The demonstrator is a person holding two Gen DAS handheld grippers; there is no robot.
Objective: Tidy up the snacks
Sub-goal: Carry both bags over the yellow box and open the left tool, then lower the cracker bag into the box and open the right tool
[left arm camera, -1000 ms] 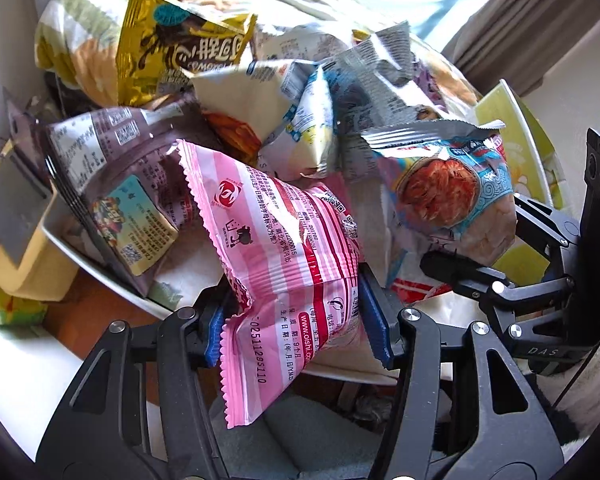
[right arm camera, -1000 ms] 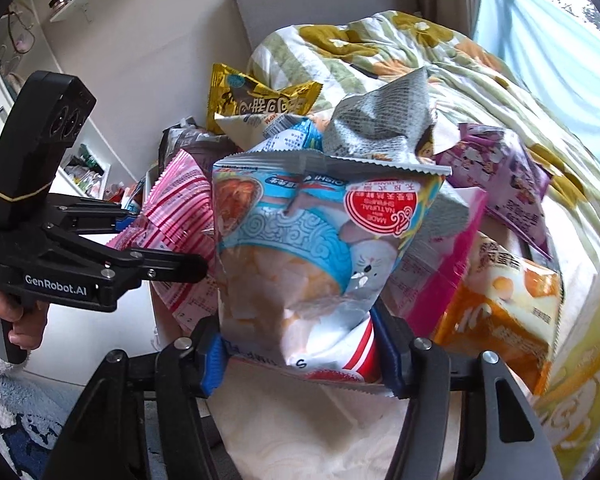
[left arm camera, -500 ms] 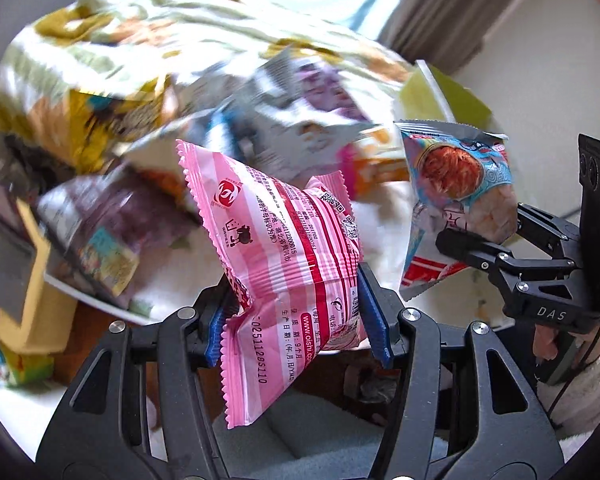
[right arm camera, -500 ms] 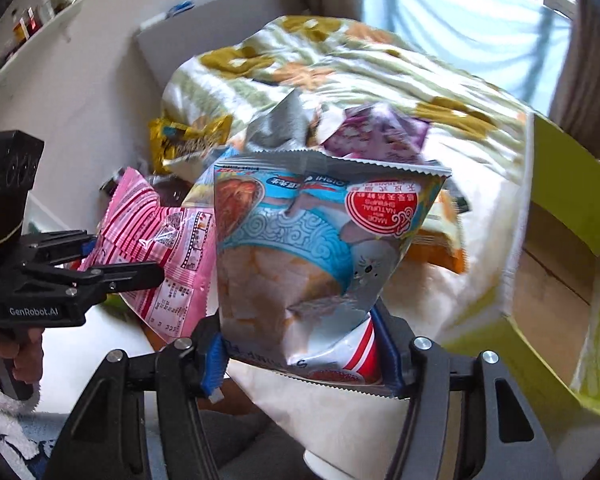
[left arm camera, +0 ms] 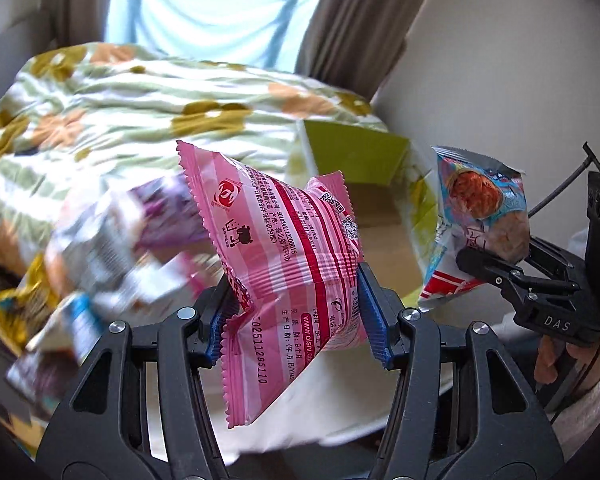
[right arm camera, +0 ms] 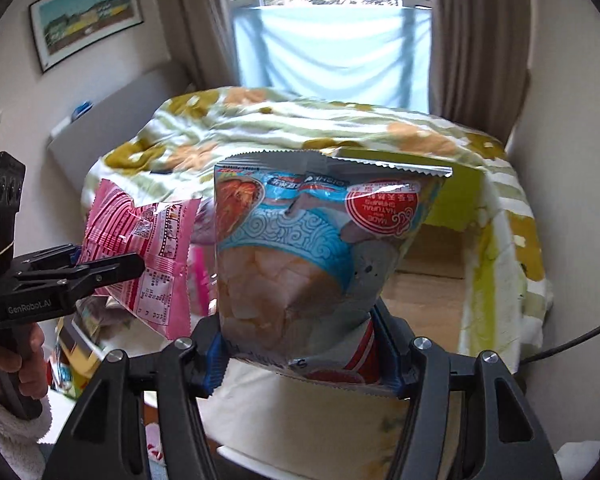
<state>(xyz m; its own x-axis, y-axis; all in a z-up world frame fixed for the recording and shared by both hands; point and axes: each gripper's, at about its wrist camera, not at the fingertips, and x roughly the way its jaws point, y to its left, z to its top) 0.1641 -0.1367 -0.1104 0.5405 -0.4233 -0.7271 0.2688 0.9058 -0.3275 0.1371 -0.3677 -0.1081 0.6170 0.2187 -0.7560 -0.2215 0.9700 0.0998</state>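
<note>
Snack packets ride in both my grippers short of the green-walled cardboard box [left arm camera: 356, 160]: left gripper [left arm camera: 296, 312] pinches the pink packet [left arm camera: 284, 256], right gripper [right arm camera: 300, 360] the blue shrimp-chip bag [right arm camera: 320, 256]. Puffy, slick film could slip free mid-swing. A second ago both hung over the snack pile [left arm camera: 100, 248].

The pink snack bag [left arm camera: 292, 268] carries the printed code "0251128S110" along its lower edge, the web address "www.oishi.co…" cut off at a fold, a QR code near its upper right corner, and Chinese print too small to read. The blue shrimp-cracker bag [right arm camera: 320, 256] shows, upside down, a red seal reading "MADE with NATURAL SHRIMPS" and the brand "OISHI". The left gripper [right arm camera: 112, 268] body bears "GenRobot.AI"; the right gripper [left arm camera: 496, 268] body bears "DAS".
</note>
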